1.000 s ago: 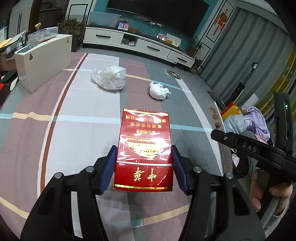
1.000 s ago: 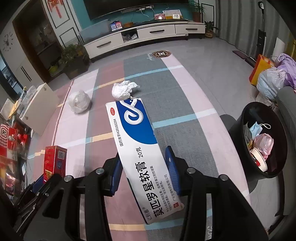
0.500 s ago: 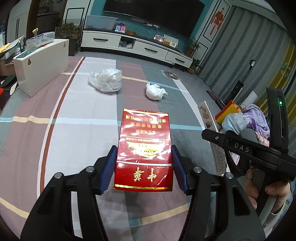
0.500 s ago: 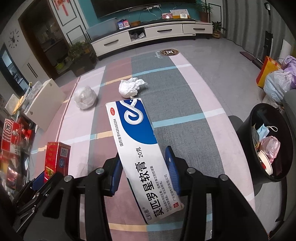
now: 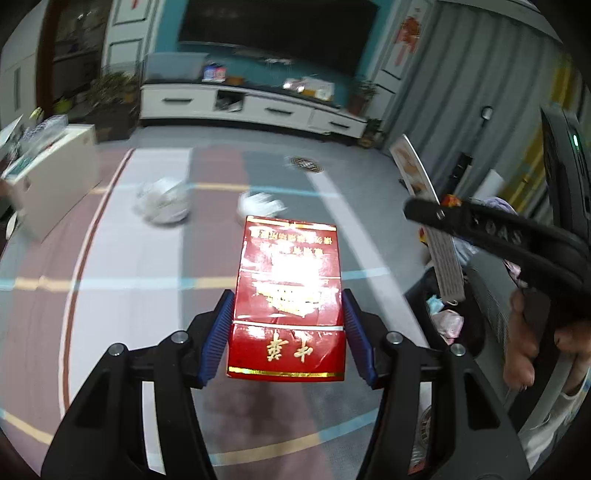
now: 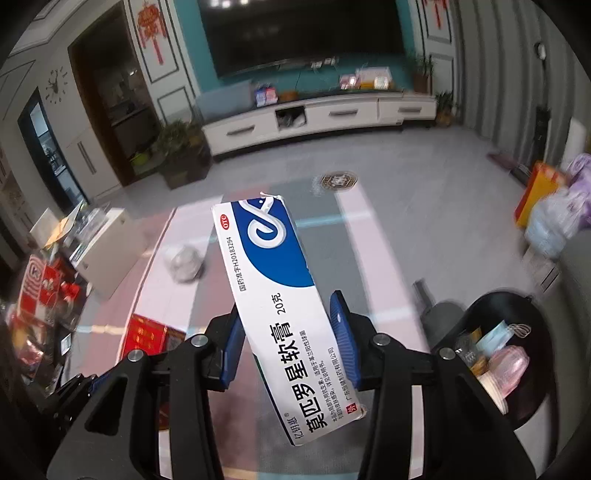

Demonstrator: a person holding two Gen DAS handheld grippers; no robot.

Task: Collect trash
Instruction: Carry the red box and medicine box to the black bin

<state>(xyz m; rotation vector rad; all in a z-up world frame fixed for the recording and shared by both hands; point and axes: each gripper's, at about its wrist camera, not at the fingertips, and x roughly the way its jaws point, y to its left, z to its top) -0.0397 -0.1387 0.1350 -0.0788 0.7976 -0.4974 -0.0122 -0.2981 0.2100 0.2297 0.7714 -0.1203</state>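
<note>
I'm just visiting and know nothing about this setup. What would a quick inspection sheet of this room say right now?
Surface: striped rug over grey floor.
Job's things: red box; blue-and-white ointment box; two crumpled white wads on the rug; black bin holding trash.
Clutter: white cabinet, bags.
Grippers: left gripper shut on the red box; right gripper shut on the ointment box.
Cables: nothing seen.
Surroundings: TV, white TV stand, potted plants, grey curtains.
</note>
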